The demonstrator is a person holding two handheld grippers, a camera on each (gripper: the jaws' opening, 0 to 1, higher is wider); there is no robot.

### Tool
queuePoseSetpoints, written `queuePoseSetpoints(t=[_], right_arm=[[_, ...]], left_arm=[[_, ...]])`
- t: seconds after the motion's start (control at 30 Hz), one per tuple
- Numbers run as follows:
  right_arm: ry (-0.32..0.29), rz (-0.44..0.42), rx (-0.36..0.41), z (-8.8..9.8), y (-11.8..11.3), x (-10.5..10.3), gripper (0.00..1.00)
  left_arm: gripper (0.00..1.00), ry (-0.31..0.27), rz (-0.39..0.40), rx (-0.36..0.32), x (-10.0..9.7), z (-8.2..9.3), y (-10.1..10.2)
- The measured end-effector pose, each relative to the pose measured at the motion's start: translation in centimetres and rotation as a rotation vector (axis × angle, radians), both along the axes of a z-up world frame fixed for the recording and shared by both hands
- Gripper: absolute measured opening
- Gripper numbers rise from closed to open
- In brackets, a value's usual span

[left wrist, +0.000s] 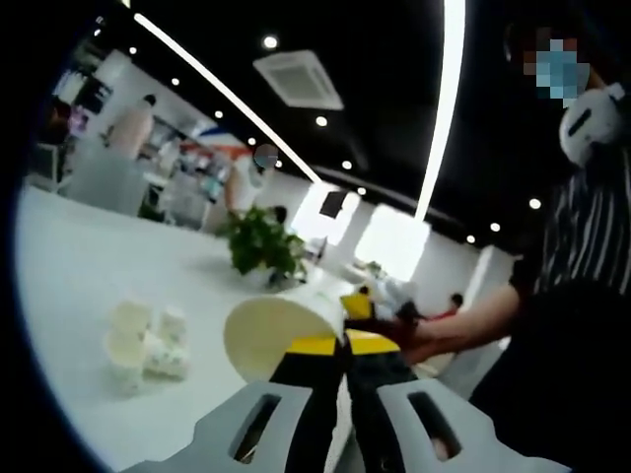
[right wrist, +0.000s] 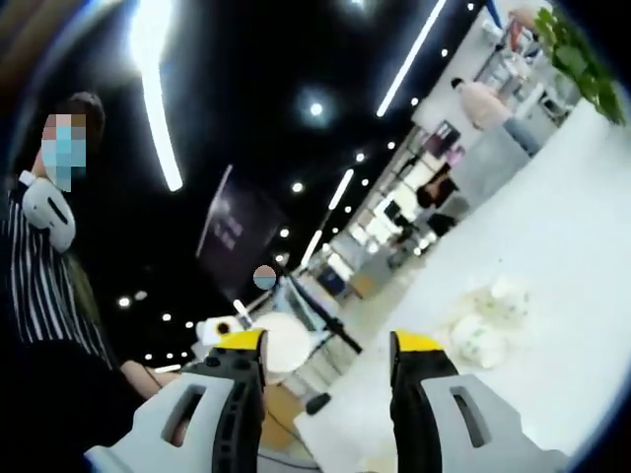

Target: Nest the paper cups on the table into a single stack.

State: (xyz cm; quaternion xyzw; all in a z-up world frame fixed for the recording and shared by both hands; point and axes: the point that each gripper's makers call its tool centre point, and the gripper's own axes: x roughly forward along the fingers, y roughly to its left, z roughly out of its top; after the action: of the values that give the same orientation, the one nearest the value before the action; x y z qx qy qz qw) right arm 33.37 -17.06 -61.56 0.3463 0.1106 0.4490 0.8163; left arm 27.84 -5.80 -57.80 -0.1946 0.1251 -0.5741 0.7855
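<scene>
Left gripper (left wrist: 345, 347): fingers clamped on the wall of a paper cup (left wrist: 281, 330), held tipped sideways, mouth outward, probably ready for nesting. Right gripper (right wrist: 325, 345): fingers apart, holding nothing, seemingly free to fetch another. Remaining cups (left wrist: 143, 347): loose cluster on the white surface (left wrist: 79, 266), well apart from the held cup. Potted plant (left wrist: 261, 241): farther back.

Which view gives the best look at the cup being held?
The left gripper view: the held paper cup sits close, on its side, clamped in the left gripper. The right gripper view shows it small and blurred beyond the open right gripper.
</scene>
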Motion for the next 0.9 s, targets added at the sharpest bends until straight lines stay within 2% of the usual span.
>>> queuePoseSetpoints(t=[0.07,0.13,0.23,0.37,0.53,0.63,0.9], right_arm=[[0.000,-0.025,-0.036,-0.4,-0.5,0.4,0.50],[-0.005,-0.052,-0.116,-1.2,-1.3,1.0,0.53],[-0.005,-0.062,-0.162,-1.6,-1.5,1.4,0.54],[-0.007,-0.099,-0.279,-2.7,-2.0,2.3,0.60],[-0.008,-0.102,-0.372,-3.6,-2.2,2.8,0.67],[-0.025,-0.107,-0.466,-4.5,-2.6,3.1,0.71],[-0.065,-0.088,-0.579,-5.3,-2.6,3.0,0.81]], left_arm=[[0.00,-0.002,0.003,0.007,0.0,-0.1,0.1],[0.00,-0.006,0.005,0.019,0.1,-0.2,0.3],[0.00,-0.020,0.025,0.056,0.3,-0.5,0.6],[0.00,-0.033,0.032,0.092,0.3,-0.8,0.9],[0.00,-0.039,0.021,0.145,0.0,-1.1,0.9],[0.00,-0.046,0.013,0.173,-0.2,-1.3,0.8],[0.00,-0.079,-0.036,0.298,-1.1,-2.4,0.7]])
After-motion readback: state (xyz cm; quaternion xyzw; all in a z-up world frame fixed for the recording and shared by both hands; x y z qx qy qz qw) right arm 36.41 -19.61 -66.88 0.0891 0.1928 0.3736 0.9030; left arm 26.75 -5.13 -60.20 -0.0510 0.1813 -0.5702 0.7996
